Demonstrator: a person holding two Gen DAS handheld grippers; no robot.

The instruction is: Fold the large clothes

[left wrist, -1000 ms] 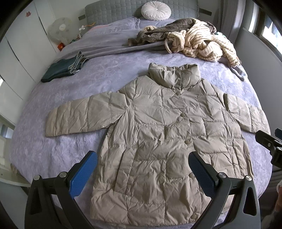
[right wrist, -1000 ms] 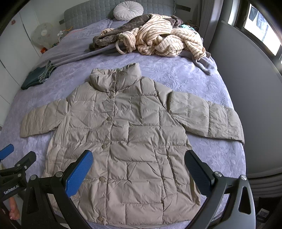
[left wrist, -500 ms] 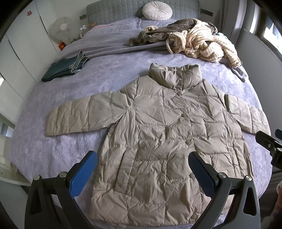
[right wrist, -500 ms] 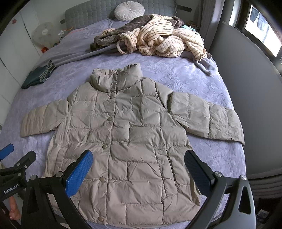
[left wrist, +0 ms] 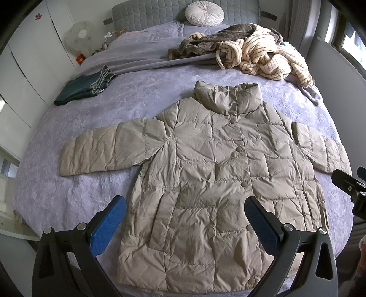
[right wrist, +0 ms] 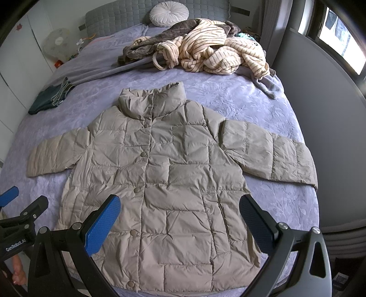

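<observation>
A beige quilted puffer jacket (left wrist: 217, 173) lies flat and buttoned, front up, on the lavender bed (left wrist: 75, 192), both sleeves spread sideways, collar toward the headboard. It fills the middle of the right wrist view (right wrist: 164, 182) too. My left gripper (left wrist: 185, 219) is open and empty, held above the jacket's hem. My right gripper (right wrist: 180, 217) is open and empty, also above the hem, a little to the right. Each gripper shows at the edge of the other's view.
A heap of striped cream and brown clothes (left wrist: 251, 54) lies at the bed's far right. A folded dark green garment (left wrist: 84, 90) lies at the far left. A round white cushion (left wrist: 204, 12) leans on the grey headboard. A grey wall panel (right wrist: 324, 137) borders the bed's right side.
Both views have shifted very slightly; the jacket and the open grippers stay as they were.
</observation>
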